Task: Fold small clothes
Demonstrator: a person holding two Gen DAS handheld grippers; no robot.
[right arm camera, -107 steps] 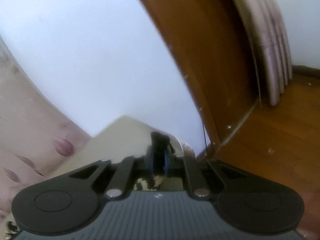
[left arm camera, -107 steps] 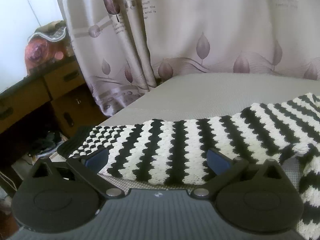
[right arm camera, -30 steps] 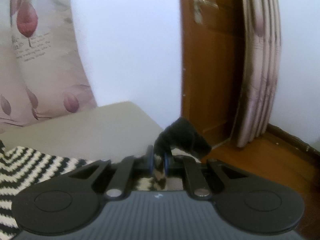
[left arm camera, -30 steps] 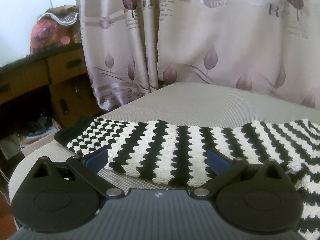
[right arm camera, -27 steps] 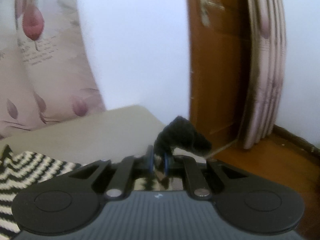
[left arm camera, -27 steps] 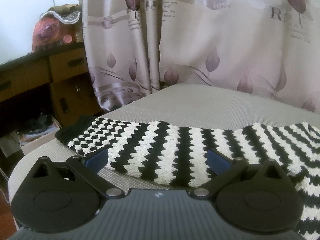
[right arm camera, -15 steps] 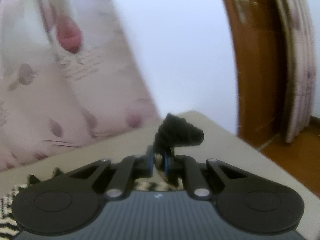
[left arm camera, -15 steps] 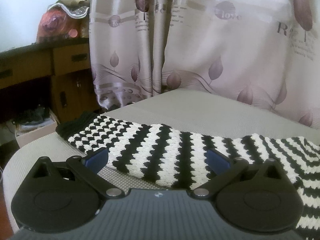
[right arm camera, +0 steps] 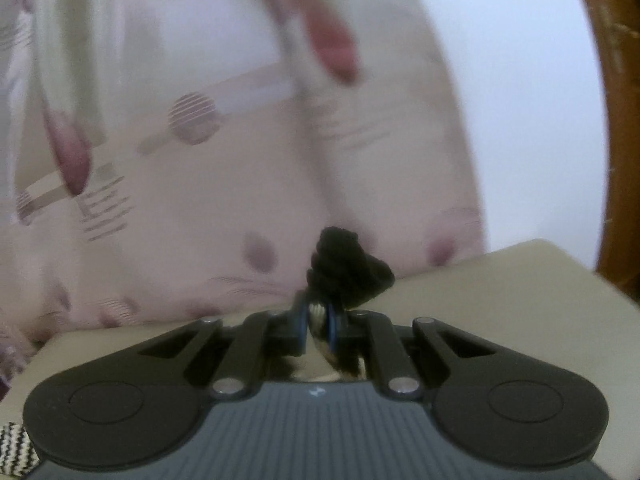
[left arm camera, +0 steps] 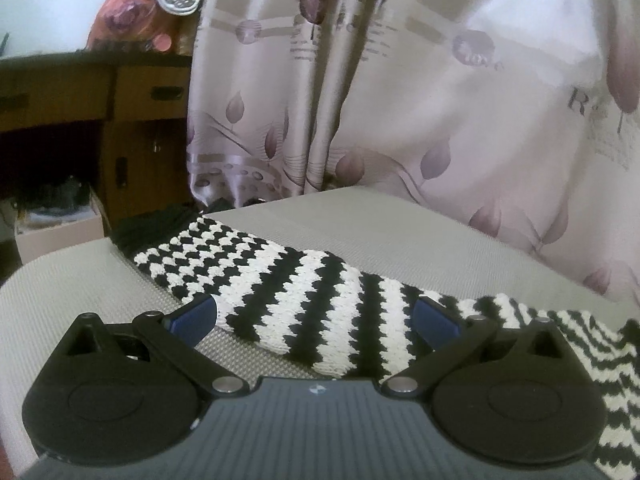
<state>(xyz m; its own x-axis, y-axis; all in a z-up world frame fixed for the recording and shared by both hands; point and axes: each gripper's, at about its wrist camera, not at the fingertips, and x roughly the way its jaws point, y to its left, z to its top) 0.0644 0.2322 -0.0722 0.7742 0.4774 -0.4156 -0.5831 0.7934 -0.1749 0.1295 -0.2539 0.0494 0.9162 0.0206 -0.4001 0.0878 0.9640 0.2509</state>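
The right gripper [right arm camera: 318, 322] stays clamped on the sweater's black cuff [right arm camera: 346, 270] and has swung left, so curtain [right arm camera: 200, 160] now fills its view instead of door. The left gripper [left arm camera: 316, 316] remains wide open over the striped sweater [left arm camera: 296, 292], flat on the grey mat [left arm camera: 420, 232], now viewed more from the right.

Left wrist view: set low and close over the grey table [left arm camera: 400, 224], looking across the striped knit garment [left arm camera: 304, 292] toward the leaf-print curtain [left arm camera: 420, 92]. Right wrist view: equally low at the table [right arm camera: 500, 280], facing the curtain [right arm camera: 180, 160], blurred. Both views share table, curtain and garment [right arm camera: 14, 448].
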